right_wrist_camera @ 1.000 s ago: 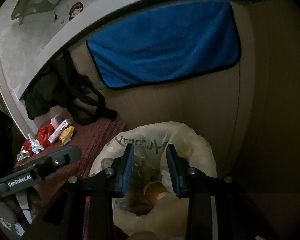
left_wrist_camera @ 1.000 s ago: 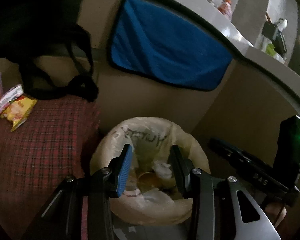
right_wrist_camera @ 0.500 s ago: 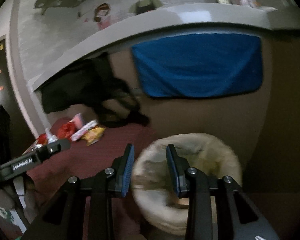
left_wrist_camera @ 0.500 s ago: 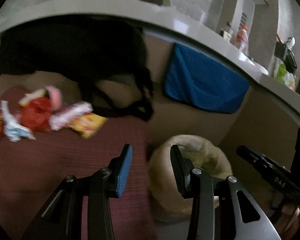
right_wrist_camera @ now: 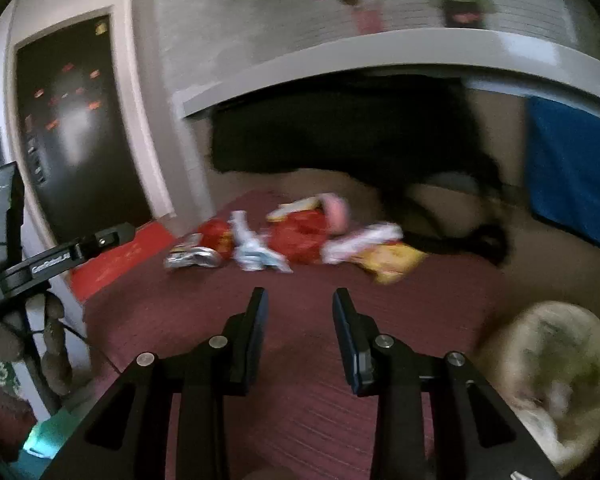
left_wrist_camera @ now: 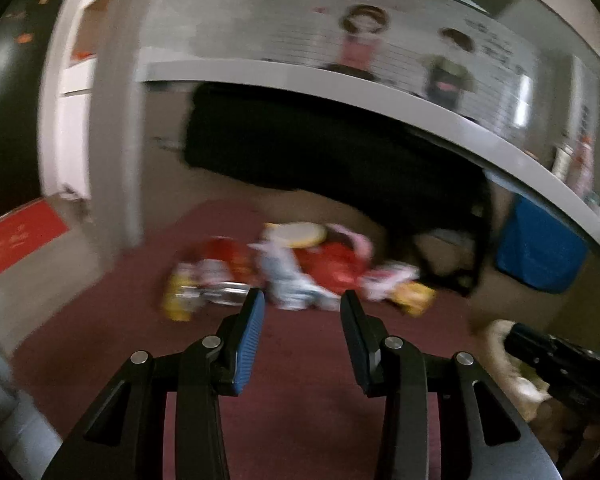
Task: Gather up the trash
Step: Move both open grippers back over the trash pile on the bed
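Note:
A heap of wrappers lies on a dark red plaid cloth (left_wrist_camera: 308,360): a red packet (left_wrist_camera: 336,266), a white-blue wrapper (left_wrist_camera: 284,276), a yellow packet (left_wrist_camera: 414,298), a crushed silver wrapper (left_wrist_camera: 216,292). My left gripper (left_wrist_camera: 302,302) is open and empty just short of the heap. In the right wrist view the same heap shows, red packet (right_wrist_camera: 300,236), yellow packet (right_wrist_camera: 392,262), silver wrapper (right_wrist_camera: 194,258). My right gripper (right_wrist_camera: 298,296) is open and empty above the cloth (right_wrist_camera: 300,340). The bag-lined trash bin (right_wrist_camera: 552,376) stands at the lower right; its edge shows in the left wrist view (left_wrist_camera: 512,360).
A black bag (left_wrist_camera: 332,148) hangs from the white counter edge (left_wrist_camera: 340,88) behind the heap. A blue towel (right_wrist_camera: 572,168) hangs at the right. A dark door (right_wrist_camera: 68,128) and red mat (left_wrist_camera: 16,240) are at the left. The views are motion-blurred.
Both grippers have swung left and up, away from the trash bin, and now face the wrapper heap on the red cloth. Both stay open and empty.

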### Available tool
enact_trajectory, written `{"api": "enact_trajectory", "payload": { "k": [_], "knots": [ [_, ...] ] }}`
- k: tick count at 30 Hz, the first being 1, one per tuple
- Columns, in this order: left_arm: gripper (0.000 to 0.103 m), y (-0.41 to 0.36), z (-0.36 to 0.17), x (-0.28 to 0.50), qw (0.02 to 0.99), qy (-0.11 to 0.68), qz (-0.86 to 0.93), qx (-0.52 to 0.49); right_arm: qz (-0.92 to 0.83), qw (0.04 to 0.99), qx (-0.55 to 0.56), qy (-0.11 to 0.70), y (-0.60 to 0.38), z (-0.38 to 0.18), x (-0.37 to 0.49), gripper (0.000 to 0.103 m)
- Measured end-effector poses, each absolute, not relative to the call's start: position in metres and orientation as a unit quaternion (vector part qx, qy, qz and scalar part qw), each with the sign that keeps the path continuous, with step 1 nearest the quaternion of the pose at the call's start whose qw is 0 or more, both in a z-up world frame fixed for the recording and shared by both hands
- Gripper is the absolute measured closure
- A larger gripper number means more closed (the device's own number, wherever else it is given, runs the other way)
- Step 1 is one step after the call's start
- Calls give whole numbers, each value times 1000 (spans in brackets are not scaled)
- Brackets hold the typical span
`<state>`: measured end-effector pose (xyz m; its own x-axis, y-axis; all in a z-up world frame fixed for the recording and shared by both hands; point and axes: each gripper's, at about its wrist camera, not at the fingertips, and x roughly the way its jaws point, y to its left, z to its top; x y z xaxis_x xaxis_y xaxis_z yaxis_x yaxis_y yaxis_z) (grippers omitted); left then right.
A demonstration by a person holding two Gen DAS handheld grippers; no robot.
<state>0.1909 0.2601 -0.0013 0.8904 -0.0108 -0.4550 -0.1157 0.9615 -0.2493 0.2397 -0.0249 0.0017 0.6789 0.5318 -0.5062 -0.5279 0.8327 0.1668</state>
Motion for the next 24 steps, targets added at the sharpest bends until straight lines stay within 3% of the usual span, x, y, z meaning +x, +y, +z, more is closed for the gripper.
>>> {"api": "enact_trajectory", "payload": {
  "k": [8,21,23,24],
  "knots": [
    [56,355,-49,200,953,233,49,-188,325,897,-38,298,64,-7,264,71],
    [55,386,-117,297,898,352,32,-261,302,877,-38,371,102,-54,308,71],
    [57,388,-124,307,886,372,38,-274,299,878,-44,370,105,-55,310,71],
    [69,391,-127,309,881,378,38,-283,298,879,-47,368,107,-54,311,71]
  ]
}}
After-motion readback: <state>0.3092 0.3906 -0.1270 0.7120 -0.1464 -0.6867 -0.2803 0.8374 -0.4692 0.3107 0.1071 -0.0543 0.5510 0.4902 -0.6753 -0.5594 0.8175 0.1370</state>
